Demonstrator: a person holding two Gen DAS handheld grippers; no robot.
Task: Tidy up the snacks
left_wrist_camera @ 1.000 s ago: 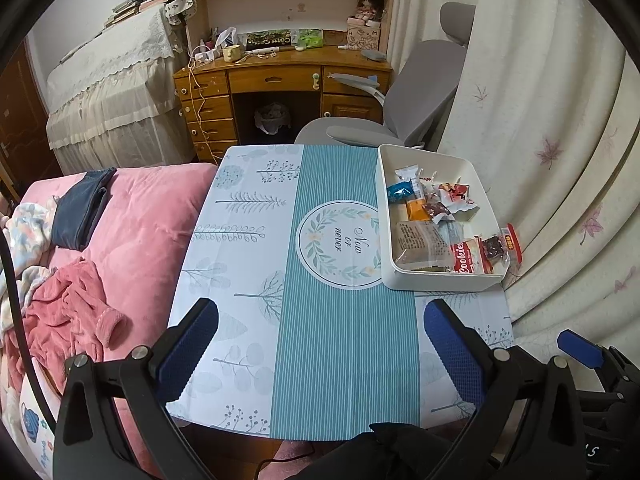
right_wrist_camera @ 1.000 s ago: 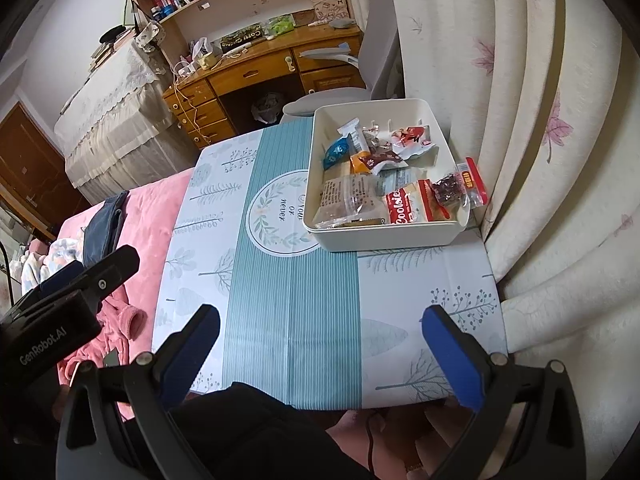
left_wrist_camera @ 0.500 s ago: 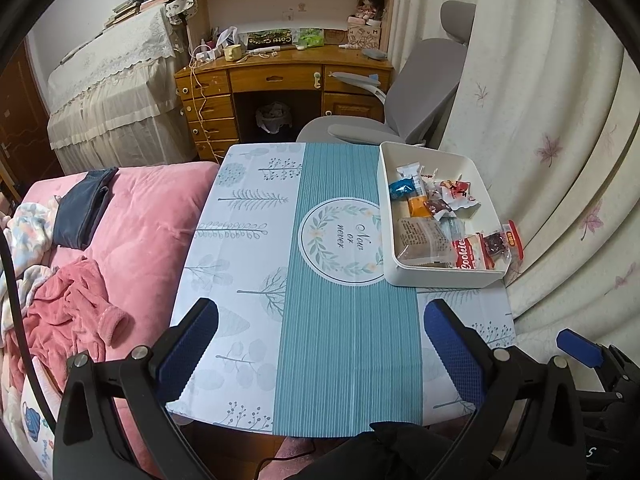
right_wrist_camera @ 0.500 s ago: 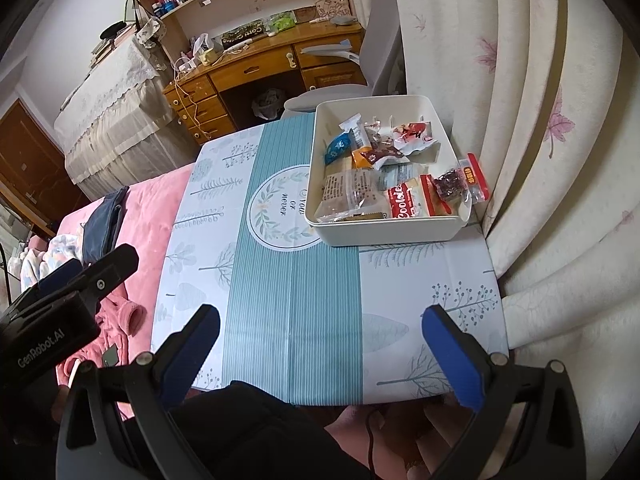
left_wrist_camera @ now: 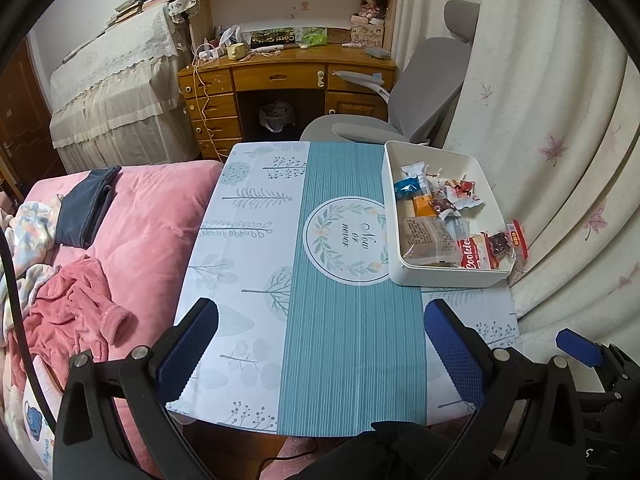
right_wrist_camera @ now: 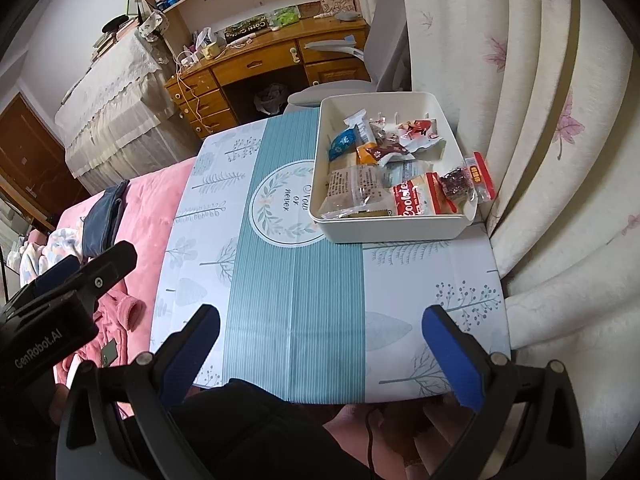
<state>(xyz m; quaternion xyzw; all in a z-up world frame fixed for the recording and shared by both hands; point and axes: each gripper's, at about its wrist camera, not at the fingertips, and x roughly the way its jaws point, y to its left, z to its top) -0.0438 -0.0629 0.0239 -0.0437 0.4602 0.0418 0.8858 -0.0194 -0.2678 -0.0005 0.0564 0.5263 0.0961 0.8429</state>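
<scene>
Snacks (left_wrist_camera: 436, 216): left wrist view, wrapped packets heaped in a white bin (left_wrist_camera: 440, 278) at the surface's (left_wrist_camera: 352, 340) far right, beside the curtain (left_wrist_camera: 540, 120).
Left claw (left_wrist_camera: 320, 344): spread wide, empty, over the near edge.
Cookie pack (right_wrist_camera: 416, 200): right wrist view, red, in the bin's near right corner.
Red-ended packet (right_wrist_camera: 468, 178): overhangs the bin's right rim.
Right claw (right_wrist_camera: 320, 344): spread wide, holding nothing.

White bin (left_wrist_camera: 440, 276) on teal-striped, leaf-printed tablecloth (left_wrist_camera: 348, 340); pink bedding (left_wrist_camera: 152, 216).
</scene>
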